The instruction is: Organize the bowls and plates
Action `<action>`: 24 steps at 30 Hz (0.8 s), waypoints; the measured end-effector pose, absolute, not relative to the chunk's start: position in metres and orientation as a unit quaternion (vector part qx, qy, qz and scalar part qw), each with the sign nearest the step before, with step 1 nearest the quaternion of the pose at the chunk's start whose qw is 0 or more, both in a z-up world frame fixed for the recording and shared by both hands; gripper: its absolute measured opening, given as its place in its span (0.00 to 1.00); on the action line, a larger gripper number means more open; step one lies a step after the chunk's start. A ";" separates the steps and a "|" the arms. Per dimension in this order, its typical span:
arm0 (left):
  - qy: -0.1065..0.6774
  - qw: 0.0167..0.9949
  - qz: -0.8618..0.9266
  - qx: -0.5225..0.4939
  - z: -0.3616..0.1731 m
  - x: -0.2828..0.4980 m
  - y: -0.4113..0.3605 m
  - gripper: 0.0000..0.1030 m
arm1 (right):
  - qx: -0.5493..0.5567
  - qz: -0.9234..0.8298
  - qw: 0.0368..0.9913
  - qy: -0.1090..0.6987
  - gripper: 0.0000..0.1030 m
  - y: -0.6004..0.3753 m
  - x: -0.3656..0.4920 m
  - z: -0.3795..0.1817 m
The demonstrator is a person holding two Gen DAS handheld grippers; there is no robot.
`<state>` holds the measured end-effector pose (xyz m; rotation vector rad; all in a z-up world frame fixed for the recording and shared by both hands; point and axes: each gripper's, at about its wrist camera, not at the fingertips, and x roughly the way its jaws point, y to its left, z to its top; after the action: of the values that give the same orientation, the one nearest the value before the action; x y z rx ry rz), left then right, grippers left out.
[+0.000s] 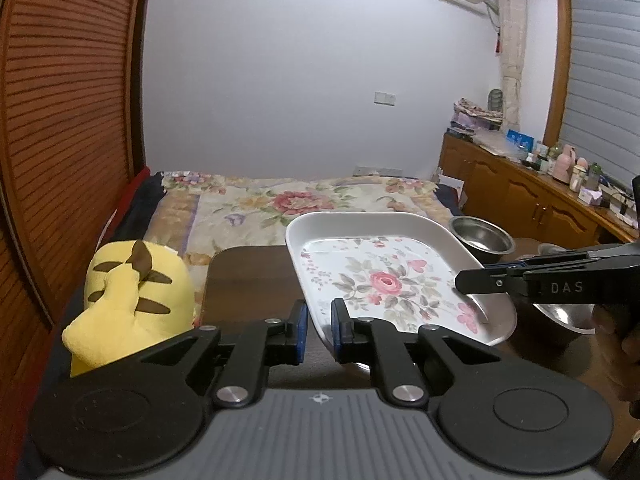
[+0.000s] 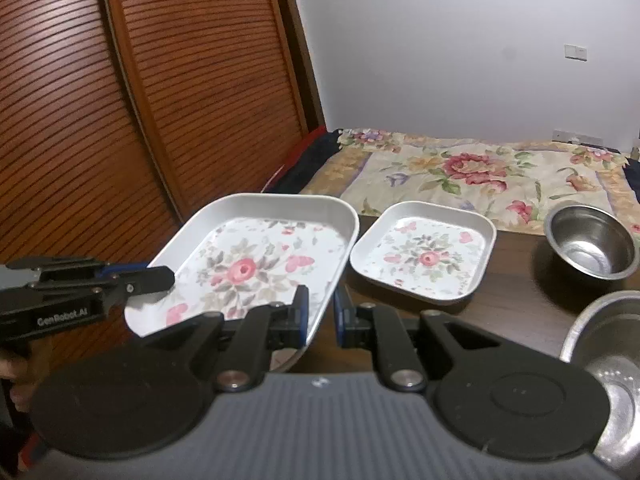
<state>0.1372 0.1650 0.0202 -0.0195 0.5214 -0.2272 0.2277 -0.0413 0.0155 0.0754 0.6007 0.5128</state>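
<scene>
A large square floral tray (image 1: 384, 280) is held tilted above the dark wooden table (image 1: 248, 280). My left gripper (image 1: 319, 330) is shut on the tray's left rim. My right gripper (image 2: 321, 316) is shut on its right rim; the tray (image 2: 256, 264) fills the left of the right wrist view. The right gripper also shows from the side in the left wrist view (image 1: 476, 280), the left one in the right wrist view (image 2: 160, 278). A smaller floral tray (image 2: 424, 256) lies flat on the table. A small steel bowl (image 2: 592, 240) sits at the right; a larger steel bowl (image 2: 608, 360) is nearer.
A yellow plush toy (image 1: 128, 296) lies left of the table. A bed with a floral cover (image 2: 480, 176) is behind the table. A slatted wooden door (image 2: 140, 100) stands on the left. A wooden cabinet (image 1: 520, 192) with clutter lines the right wall.
</scene>
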 end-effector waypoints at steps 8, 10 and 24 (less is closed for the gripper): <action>0.249 0.960 -0.126 0.009 0.030 0.126 0.146 0.13 | 0.045 0.244 0.928 0.278 0.14 -0.063 0.213 0.021; 0.246 0.961 -0.129 0.013 0.031 0.124 0.142 0.13 | 0.049 0.243 0.929 0.276 0.14 -0.068 0.209 0.022; 0.251 0.956 -0.149 0.033 0.025 0.114 0.117 0.13 | 0.054 0.231 0.932 0.276 0.14 -0.094 0.192 0.019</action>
<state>0.1138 0.1169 0.0253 0.0666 0.5104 -0.3027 0.1924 -0.0941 0.0190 0.1102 0.5640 0.4721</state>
